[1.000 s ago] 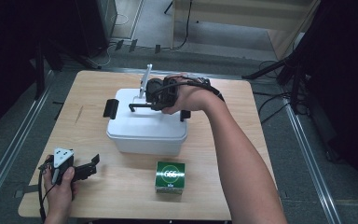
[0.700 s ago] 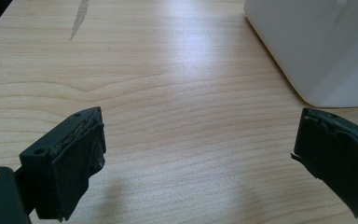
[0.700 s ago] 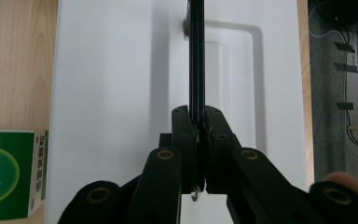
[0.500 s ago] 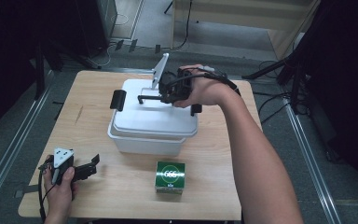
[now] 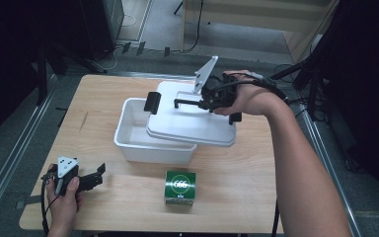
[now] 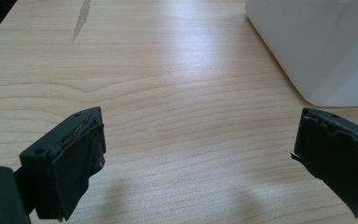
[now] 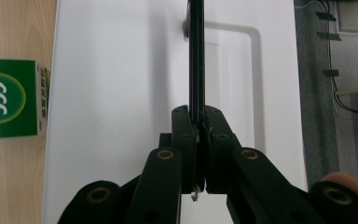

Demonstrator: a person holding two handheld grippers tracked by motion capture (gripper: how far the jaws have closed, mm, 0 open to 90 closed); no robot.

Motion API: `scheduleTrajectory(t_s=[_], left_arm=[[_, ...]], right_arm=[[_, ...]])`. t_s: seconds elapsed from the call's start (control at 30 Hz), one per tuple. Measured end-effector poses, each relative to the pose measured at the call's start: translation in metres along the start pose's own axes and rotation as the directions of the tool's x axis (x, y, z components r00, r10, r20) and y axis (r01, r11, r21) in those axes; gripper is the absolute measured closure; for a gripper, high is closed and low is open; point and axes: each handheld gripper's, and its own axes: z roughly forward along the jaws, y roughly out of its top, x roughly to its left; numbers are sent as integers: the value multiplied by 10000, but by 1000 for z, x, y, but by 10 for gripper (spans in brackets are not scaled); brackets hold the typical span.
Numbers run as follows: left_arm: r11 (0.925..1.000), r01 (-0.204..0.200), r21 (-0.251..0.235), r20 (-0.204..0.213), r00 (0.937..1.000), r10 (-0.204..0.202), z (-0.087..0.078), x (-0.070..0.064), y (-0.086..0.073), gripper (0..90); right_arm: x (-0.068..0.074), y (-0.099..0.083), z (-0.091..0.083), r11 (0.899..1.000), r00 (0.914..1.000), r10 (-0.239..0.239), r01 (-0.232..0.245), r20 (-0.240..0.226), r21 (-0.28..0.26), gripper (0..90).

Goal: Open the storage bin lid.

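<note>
Two grippers — right gripper [image 5: 208, 102] pinching lid handle [image 7: 196, 56], lid [image 5: 187, 118] askew over bin [image 5: 143, 143]; left gripper [image 5: 86, 178] fingers spread — on table [image 5: 237, 187].

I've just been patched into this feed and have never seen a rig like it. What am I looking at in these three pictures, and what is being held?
No robot here: a person holds a two-jaw gripper in each hand. The high view looks down on the pale wooden table. On it stand a white rectangular plastic bin and a small green cardboard box. The right gripper is clamped on the thin black handle of the bin's flat white plastic lid, which sits shifted to the right, leaving part of the bin uncovered. The right gripper view looks along those shut jaws onto the lid. The left gripper rests open near the table's front left corner; its own view shows bare wood between its black pads and a corner of the bin.
</note>
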Motion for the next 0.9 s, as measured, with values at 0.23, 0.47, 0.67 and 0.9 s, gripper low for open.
scheduleTrajectory(t_s=[0.23,0.47,0.67,0.9], left_arm=[[10000,17,-37,-1,10000,-17,0,0,0,26],[10000,7,-29,-8,10000,-7,0,0,0,26],[10000,-9,-50,-52,10000,9,-1,0,0,26],[10000,10,-85,-69,10000,-10,-1,0,0,26]], right_arm=[[-2,-36,-17,9988,9987,470,-472,198,125,857],[0,-72,-30,9945,9942,1009,-1018,364,240,857],[2,-100,-37,9898,9891,1404,-1414,453,191,857],[5,-126,-39,9851,9834,1708,-1717,616,83,857]])
